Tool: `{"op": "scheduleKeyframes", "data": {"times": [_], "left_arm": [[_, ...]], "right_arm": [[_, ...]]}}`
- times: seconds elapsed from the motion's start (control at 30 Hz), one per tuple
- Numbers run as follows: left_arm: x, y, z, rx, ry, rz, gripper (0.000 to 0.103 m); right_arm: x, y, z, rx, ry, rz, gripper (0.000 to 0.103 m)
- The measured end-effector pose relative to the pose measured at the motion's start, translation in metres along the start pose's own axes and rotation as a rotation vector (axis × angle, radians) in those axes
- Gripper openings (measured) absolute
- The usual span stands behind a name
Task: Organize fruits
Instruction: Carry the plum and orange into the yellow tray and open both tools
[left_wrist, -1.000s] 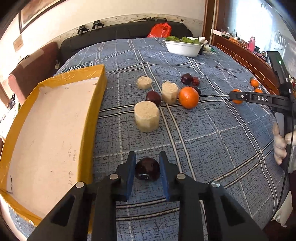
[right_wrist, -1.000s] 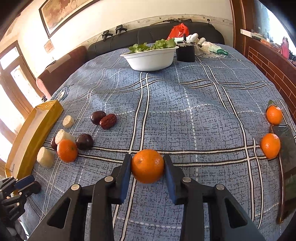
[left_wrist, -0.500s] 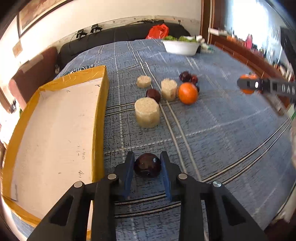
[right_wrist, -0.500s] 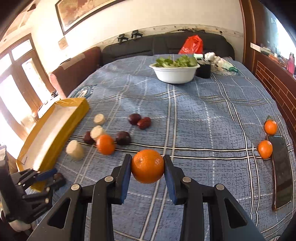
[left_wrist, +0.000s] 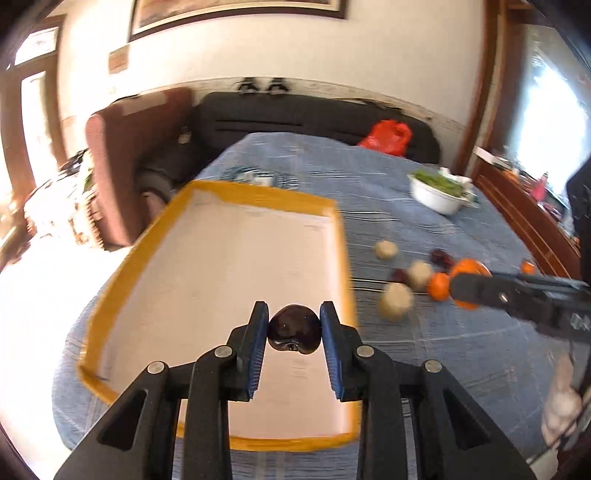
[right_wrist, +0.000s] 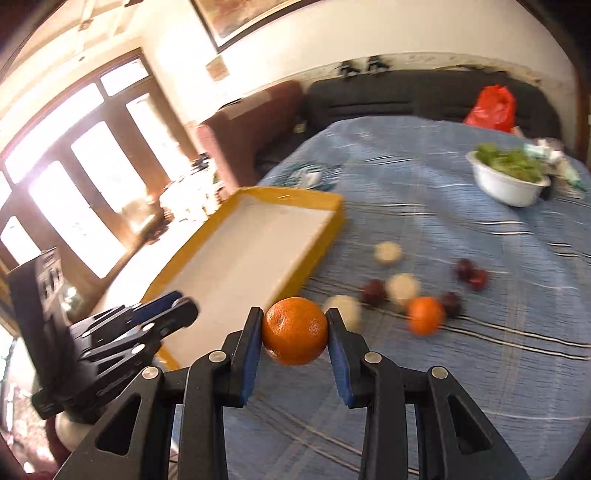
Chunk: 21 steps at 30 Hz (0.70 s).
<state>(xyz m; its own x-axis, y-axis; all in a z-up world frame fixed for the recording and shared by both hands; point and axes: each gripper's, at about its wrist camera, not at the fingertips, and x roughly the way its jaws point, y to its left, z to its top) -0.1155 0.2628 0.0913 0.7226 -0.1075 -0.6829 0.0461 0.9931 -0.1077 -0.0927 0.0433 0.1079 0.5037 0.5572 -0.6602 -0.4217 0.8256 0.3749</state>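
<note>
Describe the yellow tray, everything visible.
The yellow tray is a shallow rectangular box with low yellow walls and a plain whitish floor, cardboard by the look of it. It lies flat on the blue checked cloth, left of the loose fruit. Nothing lies in it. The left hand-held gripper holds a dark plum over its near end.

my left gripper (left_wrist: 294, 328), matt black plastic with ribbed blue pads and small bright metal pins, is pinching a glossy dark plum (left_wrist: 293, 328) that is catching the light. my right gripper (right_wrist: 295, 331) is squeezing an orange (right_wrist: 295, 331) with dimpled, faintly shiny peel. the tray (left_wrist: 343, 243) is showing matt white card inside and smooth yellow tape on its rim. the blue plaid cloth (right_wrist: 461, 369) is looking woven and dull.
</note>
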Motion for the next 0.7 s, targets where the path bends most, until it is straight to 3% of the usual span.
{"op": "scheduleKeyframes", "data": {"times": [0.1, 0.27, 0.43, 0.7], "left_arm": [[0.011, 0.034, 0.0, -0.076, 0.031, 0.051, 0.028], [0.026, 0.077, -0.008, -0.185, 0.082, 0.109, 0.028], [0.031, 0.101, -0.019, -0.264, 0.101, 0.08, 0.029], [0.012, 0.123, -0.02, -0.397, 0.055, 0.02, 0.064]], "right_arm": [[0.032, 0.034, 0.002, -0.046, 0.052, 0.069, 0.038], [0.093, 0.085, -0.008, -0.153, 0.158, 0.1, 0.038], [0.133, 0.109, -0.027, -0.219, 0.227, 0.078, 0.038], [0.145, 0.116, -0.033, -0.242, 0.232, 0.065, 0.043]]}}
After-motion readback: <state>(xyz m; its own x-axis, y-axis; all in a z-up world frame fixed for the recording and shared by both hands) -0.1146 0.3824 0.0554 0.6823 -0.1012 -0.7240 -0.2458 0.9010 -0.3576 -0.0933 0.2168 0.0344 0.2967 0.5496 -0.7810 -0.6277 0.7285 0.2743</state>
